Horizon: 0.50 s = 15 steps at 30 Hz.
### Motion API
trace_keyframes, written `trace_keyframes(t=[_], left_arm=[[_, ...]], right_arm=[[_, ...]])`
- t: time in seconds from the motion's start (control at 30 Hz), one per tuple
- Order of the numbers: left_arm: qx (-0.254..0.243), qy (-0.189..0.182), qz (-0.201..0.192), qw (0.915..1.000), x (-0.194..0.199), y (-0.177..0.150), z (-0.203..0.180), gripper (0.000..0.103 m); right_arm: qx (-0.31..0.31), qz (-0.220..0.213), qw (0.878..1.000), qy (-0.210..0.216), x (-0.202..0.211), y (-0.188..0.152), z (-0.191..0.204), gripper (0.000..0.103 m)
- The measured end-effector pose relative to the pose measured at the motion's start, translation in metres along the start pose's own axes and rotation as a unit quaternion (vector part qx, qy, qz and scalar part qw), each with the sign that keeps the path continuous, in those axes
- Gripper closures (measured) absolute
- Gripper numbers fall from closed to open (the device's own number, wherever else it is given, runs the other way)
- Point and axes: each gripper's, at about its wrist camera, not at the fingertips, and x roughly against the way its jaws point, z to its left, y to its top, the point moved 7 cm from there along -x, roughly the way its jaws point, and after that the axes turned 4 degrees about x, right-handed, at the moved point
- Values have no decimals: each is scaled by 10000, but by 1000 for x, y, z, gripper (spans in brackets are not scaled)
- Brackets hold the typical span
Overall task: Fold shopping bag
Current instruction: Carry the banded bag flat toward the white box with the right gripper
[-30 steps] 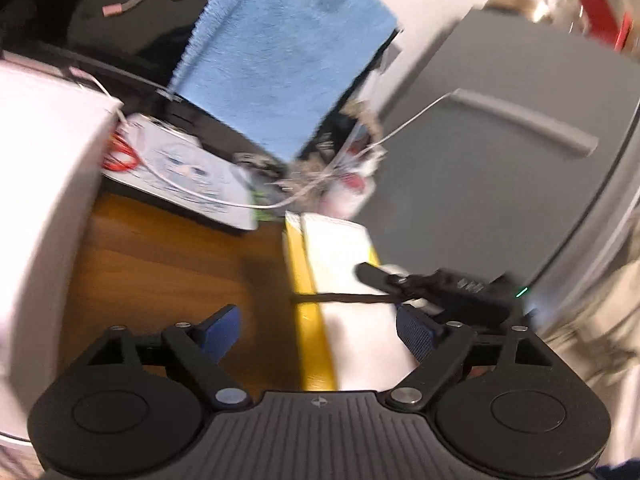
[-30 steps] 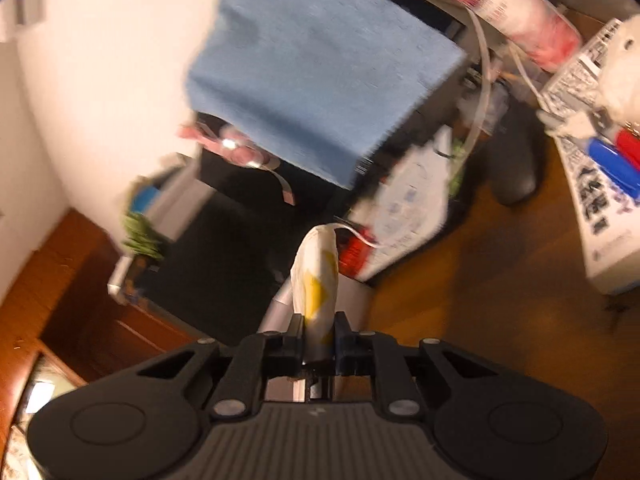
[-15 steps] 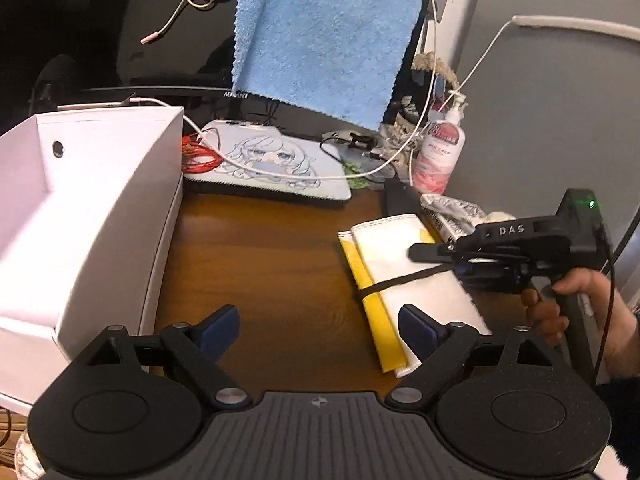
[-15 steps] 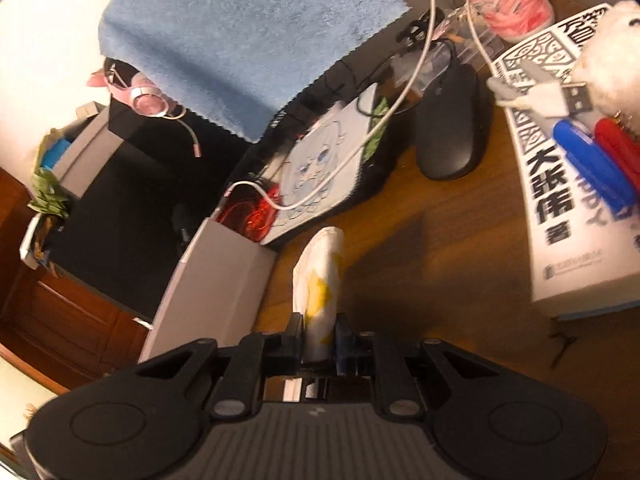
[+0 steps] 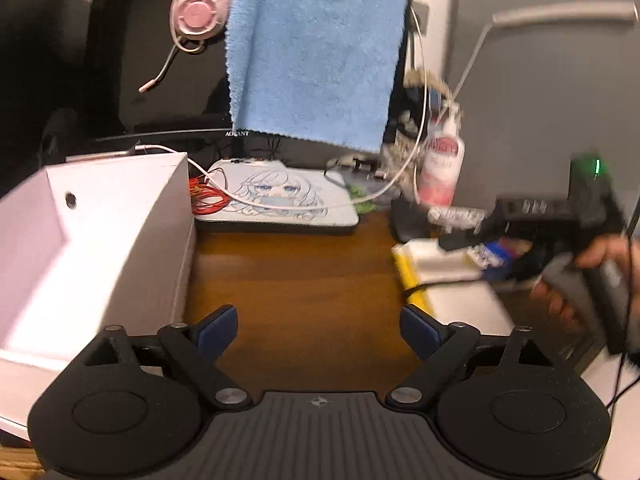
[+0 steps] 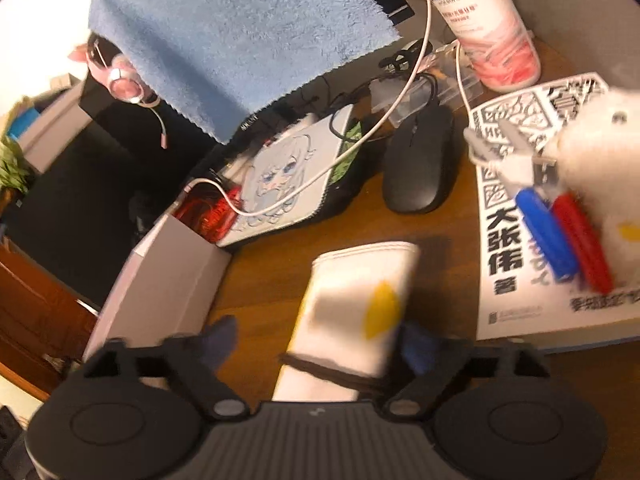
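Note:
The folded shopping bag (image 6: 352, 308) is white with a yellow mark, a yellow edge and a black strap across its near end. It lies flat on the brown desk. My right gripper (image 6: 320, 340) is around it with its jaws opening wide; the blurred pads stand off the cloth, the right one close beside its edge. In the left wrist view the bag (image 5: 452, 300) lies at the right, with the right gripper (image 5: 460, 260) blurred over it and a hand (image 5: 600, 248) behind. My left gripper (image 5: 320, 326) hangs over bare desk to the bag's left, jaws wide, still opening slightly, nothing between them.
A white open box (image 5: 100, 240) stands at the left. At the back are a printed pad (image 5: 280, 196), a blue towel (image 5: 312, 52) over a monitor, a pink headset (image 5: 196, 12) and a lotion bottle (image 5: 442, 168). A black mouse (image 6: 420, 164) and a book (image 6: 540, 200) with pens (image 6: 548, 232) lie right.
The right gripper was shut on the bag, held edge-up; its jaws have sprung apart and the bag now lies flat. Both views tilted and swung; the left gripper stayed open.

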Motion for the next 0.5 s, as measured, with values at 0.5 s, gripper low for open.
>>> trace_keyframes(t=[0.5], left_arm=[[-68, -255, -484, 9985, 51, 22, 11, 5]], right_arm=[[-206, 1566, 9725, -1709, -20, 8, 17, 0]])
